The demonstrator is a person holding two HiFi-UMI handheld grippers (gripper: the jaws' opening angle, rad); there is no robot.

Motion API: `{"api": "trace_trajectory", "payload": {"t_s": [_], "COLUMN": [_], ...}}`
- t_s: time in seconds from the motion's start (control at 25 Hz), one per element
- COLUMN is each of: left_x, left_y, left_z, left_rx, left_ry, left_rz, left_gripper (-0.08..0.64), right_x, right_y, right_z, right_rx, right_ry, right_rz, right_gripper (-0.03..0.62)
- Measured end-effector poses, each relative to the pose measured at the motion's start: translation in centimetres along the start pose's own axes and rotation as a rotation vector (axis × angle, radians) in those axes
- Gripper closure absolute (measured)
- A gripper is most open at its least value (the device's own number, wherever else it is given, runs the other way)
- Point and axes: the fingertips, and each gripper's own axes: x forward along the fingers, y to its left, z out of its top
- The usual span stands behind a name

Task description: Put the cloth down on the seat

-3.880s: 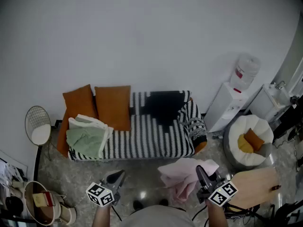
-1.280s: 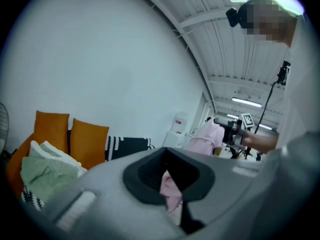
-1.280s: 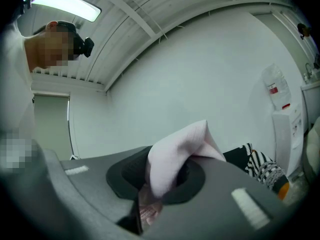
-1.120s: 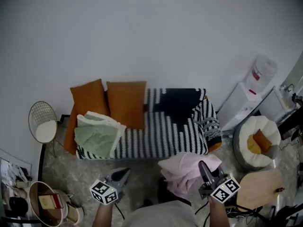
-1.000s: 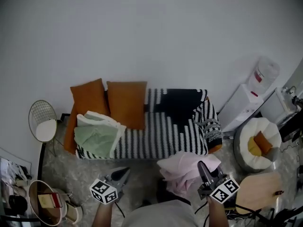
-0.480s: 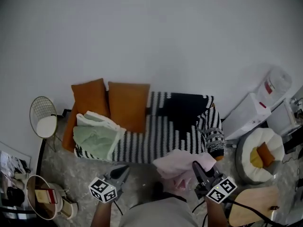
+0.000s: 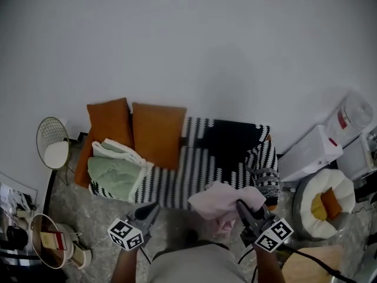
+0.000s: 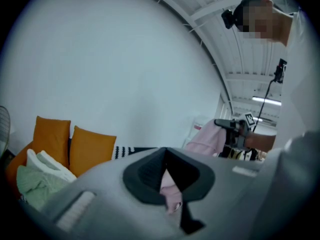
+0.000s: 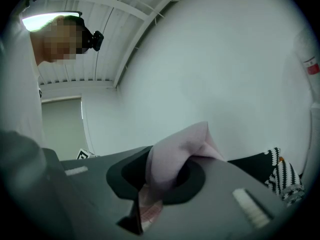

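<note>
Pink cloth (image 7: 227, 196) hangs bunched from the right gripper (image 7: 241, 206), whose jaws are clamped on a fold of it. The right gripper view shows that fold rising out from between the jaws and flopping over to one side. From above, the bundle sits just in front of the sofa (image 7: 194, 170), at the right half of its front edge. It is up in the air and not lying on the seat.

The sofa wears a black-and-white striped cover with a big solid black patch towards the right end of the backrest. The middle of the seat is bare striped cover. Two orange cushions (image 7: 158, 134) lean against the backrest at the left. In front of them a folded green and white blanket (image 7: 115, 170) rests on the left end of the seat.

The left gripper (image 7: 151, 208) is held near the person's body, well apart from the cloth. Its jaws are drawn together at the tips with nothing between them. In the left gripper view a sliver of pink shows through the slit behind those tips, and the other gripper with its hanging cloth appears off to the right.

A white water dispenser (image 7: 318, 152) stands right of the sofa, with a round white pouf (image 7: 321, 196) near it. A small wire side table (image 7: 52, 149) stands left of the sofa.
</note>
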Motion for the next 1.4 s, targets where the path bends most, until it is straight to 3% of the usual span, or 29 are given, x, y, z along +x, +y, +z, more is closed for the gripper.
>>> {"api": "trace_trajectory", "payload": {"t_s": [0.68,0.96,1.4], "left_x": [6.4,8.3,13.2], "left_y": [0.7,3.4,9.0], "left_z": [0.5,0.2,2.7], "left_rx": [-0.010,-0.011,-0.008], "left_ry": [0.041,0.079,0.117], "left_rz": [-0.003,-0.028,-0.120], "left_gripper": [0.561,0.561,0.561], "right_x": [1.9,3.6,9.0], "right_y": [-6.7,-8.6,-12.3], "right_z": [1.1,1.3,2.1], "right_rx": [0.005,0.024,0.037], "right_ry": [0.029,0.016,0.023], "right_rz": [-0.008,-0.053,-0.142], "right_gripper": [0.545,0.543,0.545]}}
